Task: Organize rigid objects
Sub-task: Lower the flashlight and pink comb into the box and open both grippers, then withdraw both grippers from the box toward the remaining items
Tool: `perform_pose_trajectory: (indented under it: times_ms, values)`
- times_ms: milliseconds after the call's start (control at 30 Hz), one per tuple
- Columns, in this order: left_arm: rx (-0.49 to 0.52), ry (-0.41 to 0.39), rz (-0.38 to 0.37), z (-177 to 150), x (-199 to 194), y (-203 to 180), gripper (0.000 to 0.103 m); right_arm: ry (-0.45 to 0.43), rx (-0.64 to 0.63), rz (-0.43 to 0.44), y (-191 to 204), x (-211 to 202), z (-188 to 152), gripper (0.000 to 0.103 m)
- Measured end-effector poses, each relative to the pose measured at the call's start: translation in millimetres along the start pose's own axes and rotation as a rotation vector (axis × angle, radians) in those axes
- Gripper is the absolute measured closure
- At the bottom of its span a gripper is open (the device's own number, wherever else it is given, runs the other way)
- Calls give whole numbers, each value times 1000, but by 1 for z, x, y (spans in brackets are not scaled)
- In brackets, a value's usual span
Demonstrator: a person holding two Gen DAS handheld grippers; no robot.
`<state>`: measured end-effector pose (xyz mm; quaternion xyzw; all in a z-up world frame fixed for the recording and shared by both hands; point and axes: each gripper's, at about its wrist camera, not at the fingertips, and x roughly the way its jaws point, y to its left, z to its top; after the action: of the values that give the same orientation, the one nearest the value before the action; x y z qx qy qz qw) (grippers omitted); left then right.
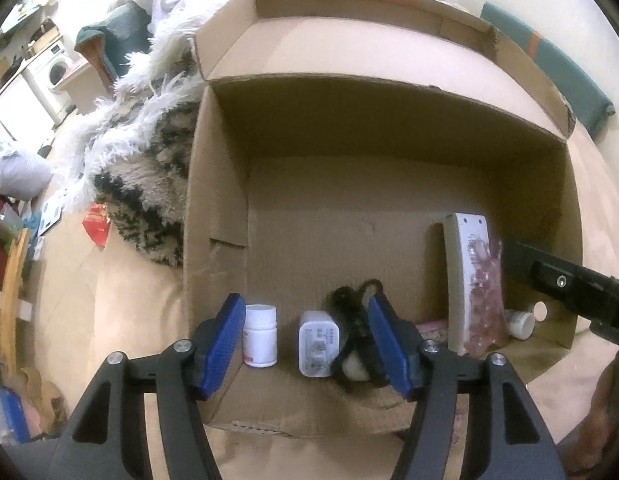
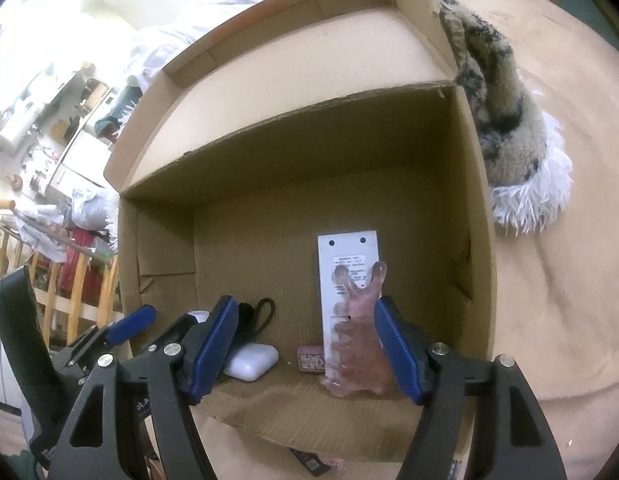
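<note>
Left tool: jaws spread wide, gripping nothing, positioned at the near edge of the cardboard box. Between its pads stand a white pill bottle and a white charger, with a black cord bundled just beside the charger.

Right tool: jaws likewise spread, empty. Between them lie a white case, a small pink tin and a translucent pink hair clip resting against the white remote.

The middle and far box floor is bare cardboard. The far wall and raised flap enclose the back. A shaggy rug lies outside one side wall.
</note>
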<state>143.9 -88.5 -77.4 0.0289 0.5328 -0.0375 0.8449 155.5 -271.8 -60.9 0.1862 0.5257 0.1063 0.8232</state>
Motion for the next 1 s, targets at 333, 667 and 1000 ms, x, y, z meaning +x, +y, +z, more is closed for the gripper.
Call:
perform_pose_trajectory:
  times_ms: [333, 667, 1000]
  values:
    - [-18, 1, -1, 4, -3, 12, 42, -11, -6, -7, -1, -6, 0, 29]
    - [-31, -6, 12, 2, -24, 22, 42, -52, 33, 14, -8, -29, -5, 29]
    - [-76, -38, 19, -16, -61, 45, 42, -79, 97, 37, -21, -59, -38, 29]
